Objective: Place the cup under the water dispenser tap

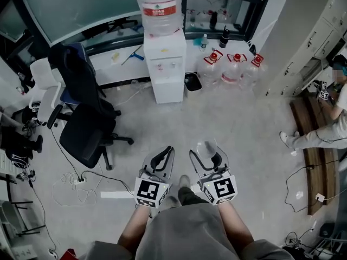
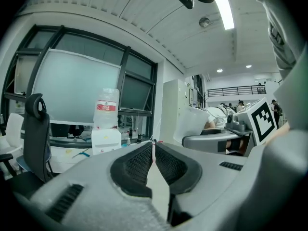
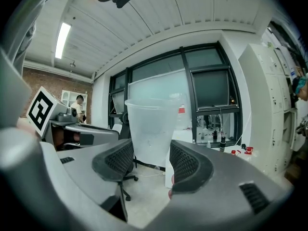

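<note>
**Cup** (image 3: 151, 129): clear plastic, upright, and empty as far as shows. It sits between the jaws of the right gripper (image 3: 150, 154). It is carried above the floor (image 1: 238, 123), just ahead of the person's legs and well apart from the dispenser (image 1: 164, 64).

**Right gripper:** jaws stand wide, with the pads pinching the cup's lower wall from both sides.

**Left gripper** (image 2: 153, 150): jaws pressed together with nothing between them. It is held beside the right gripper and carries nothing.

**Dispenser:** white and floor-standing, against the window counter, with an inverted bottle (image 1: 159, 7) on top. The taps on its front are too small to make out. No cup shows beneath them.

**Surroundings:**
- A chair (image 1: 87, 129) stands to the left of the way ahead.
- Spare bottles (image 1: 233, 66) stand on the floor to the right of the dispenser.
- A stretch of floor lies between the person and the dispenser.

**Task status:**
- Done: the cup is picked up, judging by the grip.
- Left: carry it across to the dispenser, line it up under a tap, set it down and let go.
- Estimate: early to middle of the task, with the placing itself not yet begun.
</note>
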Available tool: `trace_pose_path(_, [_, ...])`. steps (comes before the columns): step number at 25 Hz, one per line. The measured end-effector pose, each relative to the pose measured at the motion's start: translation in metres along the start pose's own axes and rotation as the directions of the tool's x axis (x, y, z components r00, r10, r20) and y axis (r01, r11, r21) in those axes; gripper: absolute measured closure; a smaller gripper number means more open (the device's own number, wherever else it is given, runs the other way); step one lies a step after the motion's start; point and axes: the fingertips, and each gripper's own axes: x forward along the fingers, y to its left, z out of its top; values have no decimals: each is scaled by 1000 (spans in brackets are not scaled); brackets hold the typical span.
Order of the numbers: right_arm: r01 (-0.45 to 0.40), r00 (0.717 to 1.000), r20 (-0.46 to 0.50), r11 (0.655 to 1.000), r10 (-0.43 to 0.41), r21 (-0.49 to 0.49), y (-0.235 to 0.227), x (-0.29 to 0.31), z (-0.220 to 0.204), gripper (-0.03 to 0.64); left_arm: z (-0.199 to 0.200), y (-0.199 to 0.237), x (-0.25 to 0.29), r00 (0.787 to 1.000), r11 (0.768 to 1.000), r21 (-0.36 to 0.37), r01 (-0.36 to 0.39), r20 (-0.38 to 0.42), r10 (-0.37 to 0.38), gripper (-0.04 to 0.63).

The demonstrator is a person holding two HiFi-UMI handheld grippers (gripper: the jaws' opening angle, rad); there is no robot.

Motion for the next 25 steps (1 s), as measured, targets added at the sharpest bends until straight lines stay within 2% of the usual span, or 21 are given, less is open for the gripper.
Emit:
trace_pose_path(8, [-7, 1000, 29, 999, 6, 40, -56, 31, 2, 381, 9, 2, 69, 999, 999, 32, 14, -32, -13, 581])
trace_pose_path(15, [-19, 999, 36, 998, 17, 64, -85, 50, 0, 380, 14, 5, 107, 998, 998, 54, 19, -55, -16, 581])
trace_pose_path(25, [-10, 999, 39, 997, 7, 77, -99, 103, 0, 382, 23, 51, 143, 999, 998, 58, 16, -38, -14, 581])
